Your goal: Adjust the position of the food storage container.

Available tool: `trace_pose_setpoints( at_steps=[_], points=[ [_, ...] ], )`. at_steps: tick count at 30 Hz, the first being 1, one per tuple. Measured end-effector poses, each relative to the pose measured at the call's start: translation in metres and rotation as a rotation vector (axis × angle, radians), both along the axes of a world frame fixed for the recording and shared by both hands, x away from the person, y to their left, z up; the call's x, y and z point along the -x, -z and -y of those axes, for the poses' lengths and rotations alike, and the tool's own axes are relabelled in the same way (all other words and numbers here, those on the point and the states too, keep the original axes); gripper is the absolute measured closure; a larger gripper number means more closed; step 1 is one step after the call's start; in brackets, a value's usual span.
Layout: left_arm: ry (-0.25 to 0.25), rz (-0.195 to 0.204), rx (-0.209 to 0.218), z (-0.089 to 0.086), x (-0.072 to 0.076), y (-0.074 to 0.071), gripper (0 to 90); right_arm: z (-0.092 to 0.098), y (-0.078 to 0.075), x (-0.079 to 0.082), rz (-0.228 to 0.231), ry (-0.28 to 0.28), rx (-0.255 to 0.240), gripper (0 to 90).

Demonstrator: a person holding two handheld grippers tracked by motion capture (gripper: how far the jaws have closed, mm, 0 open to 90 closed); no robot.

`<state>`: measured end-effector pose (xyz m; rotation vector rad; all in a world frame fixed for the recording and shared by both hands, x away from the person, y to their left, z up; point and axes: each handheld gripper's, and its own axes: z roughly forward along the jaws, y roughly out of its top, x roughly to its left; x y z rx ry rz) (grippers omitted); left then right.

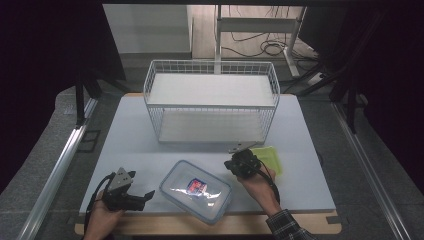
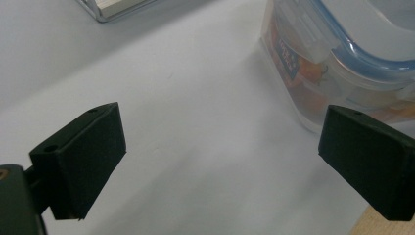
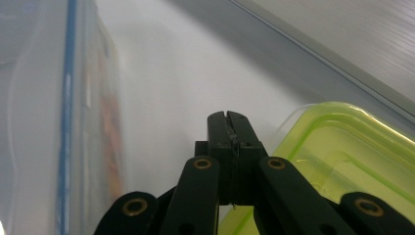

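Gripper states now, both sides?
Left gripper: open, nothing between the jaws, beside the clear box.
Right gripper: closed, empty, next to the green lid.

Item count, table surface:

- One white wire-mesh two-tier shelf rack (image 1: pixel 211 100), at the far side of the table.
- Two lidded plastic food containers: one clear rectangular container with a blue-rimmed lid (image 1: pixel 196 190) and one smaller translucent yellow-green container (image 1: pixel 270 157).
- Two handheld black two-jaw grippers: left gripper (image 1: pixel 142 196) and right gripper (image 1: pixel 239 165).
- One pale grey table top (image 1: pixel 305 175).
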<state>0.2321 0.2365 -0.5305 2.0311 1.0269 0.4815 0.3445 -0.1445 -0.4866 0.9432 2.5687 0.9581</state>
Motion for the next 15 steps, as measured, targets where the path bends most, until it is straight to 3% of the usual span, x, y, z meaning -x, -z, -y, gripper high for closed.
trace_pose_setpoints(
  at_steps=[15],
  points=[
    [-0.001,0.023,0.032,-0.004,0.0,0.0,1.6,0.052,0.0,-0.002,0.01,0.116,-0.002,89.4]
  ],
)
